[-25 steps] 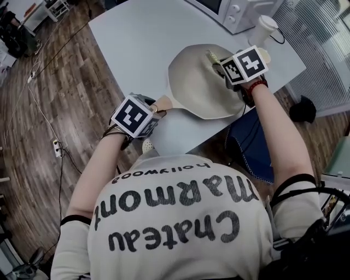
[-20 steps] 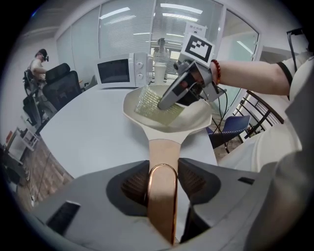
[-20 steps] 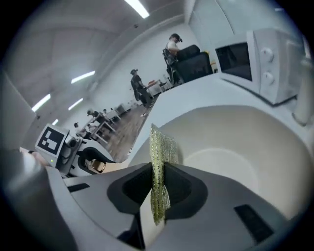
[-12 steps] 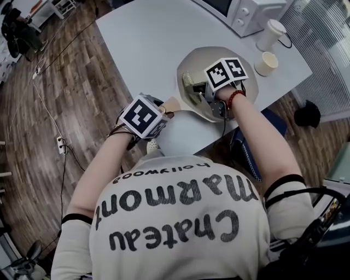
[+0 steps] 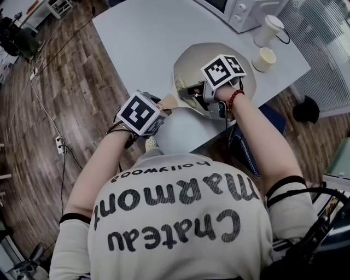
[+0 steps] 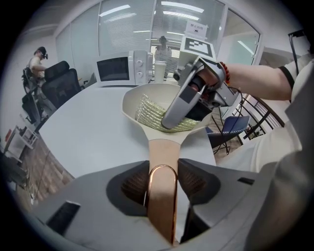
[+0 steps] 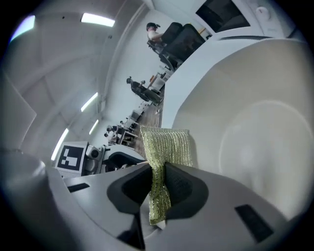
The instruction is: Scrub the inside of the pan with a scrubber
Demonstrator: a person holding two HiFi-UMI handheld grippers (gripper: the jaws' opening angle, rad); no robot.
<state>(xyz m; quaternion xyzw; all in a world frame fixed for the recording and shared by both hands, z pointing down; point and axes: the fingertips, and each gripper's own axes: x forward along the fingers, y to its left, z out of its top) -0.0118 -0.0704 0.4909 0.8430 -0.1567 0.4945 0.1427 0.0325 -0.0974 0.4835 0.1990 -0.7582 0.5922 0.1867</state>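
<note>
The pan [image 5: 191, 65], pale cream inside, sits at the near edge of the white table [image 5: 136, 38], its wall raised toward the person; whether its base lies flat I cannot tell. Its handle [image 6: 164, 152] reaches out over the edge, and the left gripper [image 6: 162, 179] is clamped on the copper-coloured loop at the handle's very end, one ribbed pad on each side. Inside the pan, close to the handle side, is the scrubber [image 7: 167, 147], a yellow-green woven pad. The right gripper [image 7: 159, 176] pinches it by its lower edge, so most of the pad stands free beyond the jaws and faces the pan's wall. In the left gripper view the pad seems to lie against the pan's inner surface, with the right gripper's body angled across it. Scrubbing looks to be under way. I see several risks from here. The pad is soft and held by little of its length, so a firm stroke could fold it back or drag it out of the jaws, and the hard jaw tips could then scrape the pan's coating. The hold at the far end of the handle gives poor leverage, so sideways strokes could twist the pan in the grip or push it off the table edge. A small cup [image 5: 264, 57] and a tall lidded cup [image 5: 269, 28] stand just beyond the far rim, near a microwave [image 5: 240, 11], and a wide stroke could knock them.
</note>
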